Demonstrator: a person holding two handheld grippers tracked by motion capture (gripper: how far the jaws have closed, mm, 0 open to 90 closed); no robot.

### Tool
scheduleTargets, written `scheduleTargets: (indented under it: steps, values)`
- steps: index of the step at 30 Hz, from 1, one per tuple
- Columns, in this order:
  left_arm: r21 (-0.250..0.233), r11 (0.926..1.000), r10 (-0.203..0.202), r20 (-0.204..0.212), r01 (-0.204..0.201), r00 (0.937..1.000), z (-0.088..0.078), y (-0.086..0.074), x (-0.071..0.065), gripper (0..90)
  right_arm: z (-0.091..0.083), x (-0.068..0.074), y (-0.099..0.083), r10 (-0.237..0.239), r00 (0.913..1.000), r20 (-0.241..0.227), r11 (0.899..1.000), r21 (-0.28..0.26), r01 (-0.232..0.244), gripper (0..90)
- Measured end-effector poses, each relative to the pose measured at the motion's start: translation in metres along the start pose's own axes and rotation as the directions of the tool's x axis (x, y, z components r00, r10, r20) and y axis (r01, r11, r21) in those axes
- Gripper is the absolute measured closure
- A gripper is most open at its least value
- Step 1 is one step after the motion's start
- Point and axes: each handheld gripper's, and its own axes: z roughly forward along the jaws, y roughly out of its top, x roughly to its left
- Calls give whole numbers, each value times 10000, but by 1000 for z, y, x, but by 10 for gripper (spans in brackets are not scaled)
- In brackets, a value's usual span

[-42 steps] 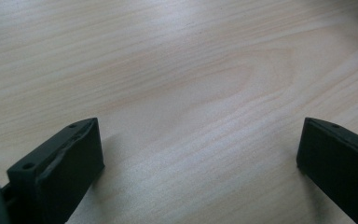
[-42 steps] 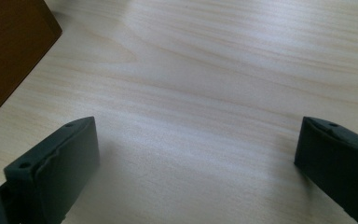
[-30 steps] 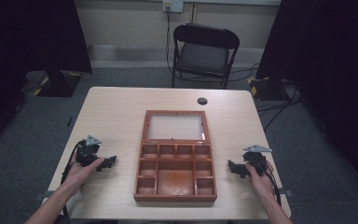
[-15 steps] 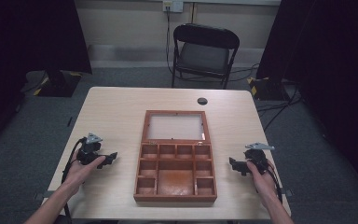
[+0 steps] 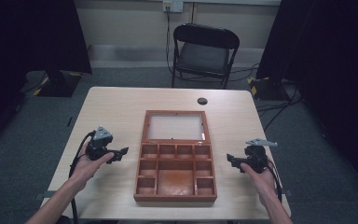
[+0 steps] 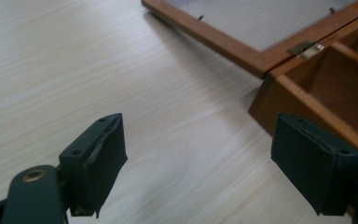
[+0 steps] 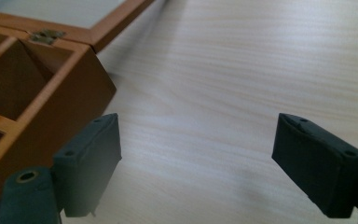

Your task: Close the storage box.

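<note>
At the near edge of the table (image 5: 121,107), the person's forearms entered from below, each hand carrying a gripper. The left gripper (image 5: 121,153) was held just left of the wooden box (image 5: 176,179), fingers pointing toward its side wall; the right gripper (image 5: 230,159) mirrored it on the opposite side. Both sets of fingers stood released, with bare table surface between them and nothing grasped. The left jaws had just been closing somewhat, with no object between them. In the left gripper view, the fingers (image 6: 98,163) framed the corner of the box (image 6: 307,93) and its hinge (image 6: 305,47); in the right gripper view, the fingers (image 7: 93,158) sat just beside the box wall (image 7: 60,93).

The box lay open at the table's centre, its compartments apparently empty, and its glazed lid (image 5: 175,127) folded flat behind it. The symmetrical hold probably prepared a two-sided approach, judged most likely to raise and close the lid.

Beyond the lid, a small dark round object (image 5: 202,101) rested near the far edge, well apart from the box. A folding chair (image 5: 203,53) stood behind the table. Nothing obstructed either gripper's path.
</note>
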Motion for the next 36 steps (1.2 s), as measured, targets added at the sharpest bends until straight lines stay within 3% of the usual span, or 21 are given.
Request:
scheduleTargets:
  steps: [3,4,5,9,10,12,17,20,23,25,30,33,36]
  values:
    - [-112,9999,-65,57,66,10000,1,3,-3,188,-2,1,5,-77,9999,-131,10000,15,77,152]
    - [134,9995,294,35,-294,9996,3,7,-4,188,-3,2,8,-105,9998,-157,9999,29,106,157]
    - [65,9991,414,113,-415,9991,4,12,-4,191,-3,2,12,-49,9996,-267,9999,108,52,158]
    - [-114,9998,133,194,-131,9997,6,22,-3,192,-1,4,18,-68,9992,-382,9996,253,78,159]
    - [-5,9997,246,187,-245,9995,7,26,-2,190,2,7,24,-190,9983,-545,9993,313,207,161]
    - [-204,9997,108,169,-105,9998,11,32,-1,192,5,10,30,-357,9971,-667,9989,280,377,161]
    - [-493,9980,403,218,-392,9989,15,41,0,196,14,19,51,-633,9933,-963,9976,204,656,167]
    - [-368,9980,534,312,-523,9981,18,49,0,193,20,24,64,-936,9919,-863,9956,-19,938,200]
    - [-368,9988,346,278,-335,9990,19,56,1,192,24,26,70,-981,9913,-878,9952,-38,981,193]
    - [-272,9987,446,302,-438,9986,20,62,3,191,29,29,78,-1052,9895,-993,9944,-184,1039,195]
    - [-222,9994,-260,472,271,9985,26,74,9,191,39,33,93,-1096,9861,-1246,9939,-214,1078,183]
    - [-349,9985,-392,672,416,9970,36,75,11,192,49,36,101,-1104,9830,-1465,9938,-260,1077,171]
    - [-76,9980,-622,745,629,9953,53,71,11,194,60,38,103,-998,9824,-1577,9949,-323,959,169]
